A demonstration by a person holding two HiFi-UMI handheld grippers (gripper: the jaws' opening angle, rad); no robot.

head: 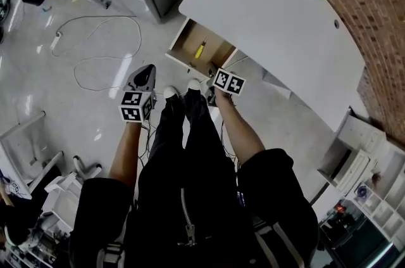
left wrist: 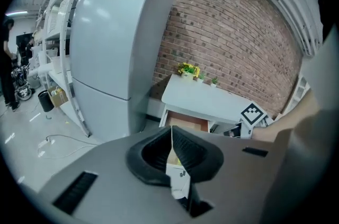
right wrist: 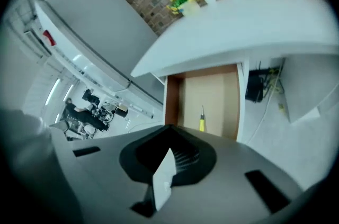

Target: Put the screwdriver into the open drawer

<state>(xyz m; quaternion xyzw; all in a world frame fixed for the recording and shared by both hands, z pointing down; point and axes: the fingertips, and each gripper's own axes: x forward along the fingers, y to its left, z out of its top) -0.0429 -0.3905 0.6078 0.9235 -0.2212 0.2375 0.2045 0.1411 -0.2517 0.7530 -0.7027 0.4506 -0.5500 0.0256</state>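
- Head view gives me the white table (head: 278, 26) along the brick wall (head: 373, 0).
- Its wooden drawer (head: 185, 45) stands pulled open under the table's edge.
- Left gripper (left wrist: 170, 132) and right gripper (right wrist: 168, 130): I see both pairs of jaws together, nothing between them.
- Yellow-handled screwdriver (right wrist: 202, 121) lies inside the drawer, apart from both grippers.

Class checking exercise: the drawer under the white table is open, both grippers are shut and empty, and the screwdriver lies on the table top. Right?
No: the screwdriver lies inside the open drawer, not on the table top; the right gripper view shows it. The rest stands.
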